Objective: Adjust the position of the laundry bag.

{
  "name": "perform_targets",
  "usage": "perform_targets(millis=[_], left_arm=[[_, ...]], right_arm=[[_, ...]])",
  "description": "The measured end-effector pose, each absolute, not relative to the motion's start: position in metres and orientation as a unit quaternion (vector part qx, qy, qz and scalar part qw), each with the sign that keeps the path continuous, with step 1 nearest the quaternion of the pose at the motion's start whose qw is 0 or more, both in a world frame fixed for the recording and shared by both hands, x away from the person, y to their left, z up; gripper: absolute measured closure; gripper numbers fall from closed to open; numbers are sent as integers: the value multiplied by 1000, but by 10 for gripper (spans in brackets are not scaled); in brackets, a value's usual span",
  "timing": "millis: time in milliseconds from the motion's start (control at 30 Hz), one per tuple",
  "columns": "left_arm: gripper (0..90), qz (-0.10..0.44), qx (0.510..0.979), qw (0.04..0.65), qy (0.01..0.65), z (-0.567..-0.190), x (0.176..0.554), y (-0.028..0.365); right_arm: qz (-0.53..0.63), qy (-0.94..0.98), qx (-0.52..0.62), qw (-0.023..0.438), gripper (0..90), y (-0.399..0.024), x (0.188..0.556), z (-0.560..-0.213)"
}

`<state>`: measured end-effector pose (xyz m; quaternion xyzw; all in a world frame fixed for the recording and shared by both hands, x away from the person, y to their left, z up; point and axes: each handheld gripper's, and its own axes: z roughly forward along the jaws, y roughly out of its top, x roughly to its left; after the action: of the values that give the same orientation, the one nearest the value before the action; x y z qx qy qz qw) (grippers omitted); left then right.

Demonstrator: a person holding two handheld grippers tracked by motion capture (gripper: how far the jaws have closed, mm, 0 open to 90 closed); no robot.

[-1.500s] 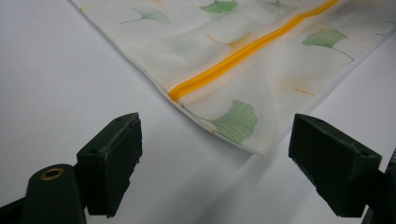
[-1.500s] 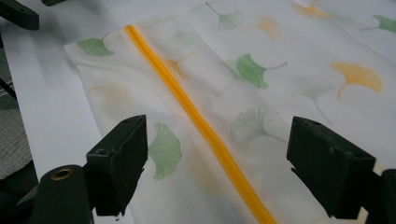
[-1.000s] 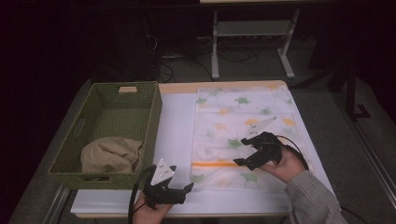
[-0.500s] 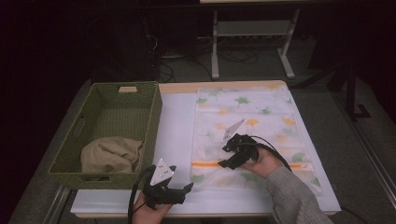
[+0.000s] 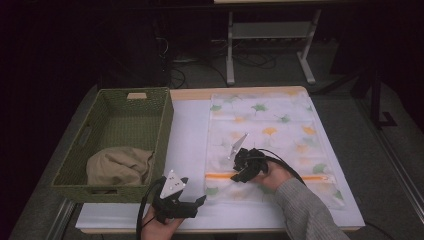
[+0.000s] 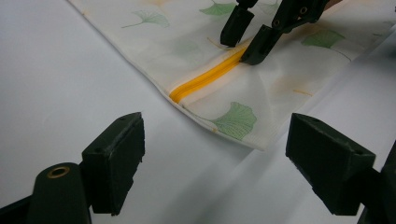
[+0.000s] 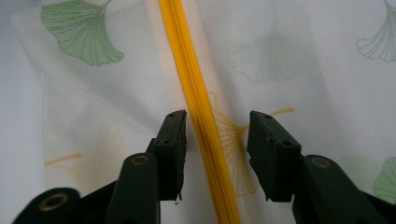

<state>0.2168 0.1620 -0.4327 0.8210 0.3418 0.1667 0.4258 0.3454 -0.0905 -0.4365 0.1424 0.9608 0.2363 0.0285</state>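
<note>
A white mesh bag [image 5: 265, 125] printed with green and orange ginkgo leaves lies flat on the table. An orange zipper [image 5: 220, 176] runs across its near end. My right gripper [image 5: 239, 172] is down on the bag, its jaws astride the zipper [image 7: 187, 65]. The jaws have just been closing, and a gap still shows on each side of the zipper in the right gripper view [image 7: 215, 123]. My left gripper [image 5: 194, 192] hovers open and holds nothing, near the table's front edge. In its view [image 6: 215, 140] the bag's corner [image 6: 233, 121] lies ahead, with the right gripper [image 6: 243, 49] beyond.
A green woven basket [image 5: 165, 125] stands at the left of the table with a tan cloth [image 5: 117, 165] bundled in its near end. White table surface [image 5: 187, 135] separates basket and bag. A metal stand [image 5: 270, 35] is on the floor behind the table.
My right gripper has moved left and down onto the zipper, and its jaws have narrowed around it. The left gripper has stayed where it was.
</note>
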Motion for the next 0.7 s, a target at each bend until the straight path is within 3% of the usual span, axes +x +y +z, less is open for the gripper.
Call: perform_targets(millis=[500,700], left_arm=[[196,167,819,431,340,-431,215,161],[195,166,817,432,342,-431,216,162]], right_arm=[[240,959,149,2,848,-92,355,-436],[248,958,143,-1,859,-93,352,-433]])
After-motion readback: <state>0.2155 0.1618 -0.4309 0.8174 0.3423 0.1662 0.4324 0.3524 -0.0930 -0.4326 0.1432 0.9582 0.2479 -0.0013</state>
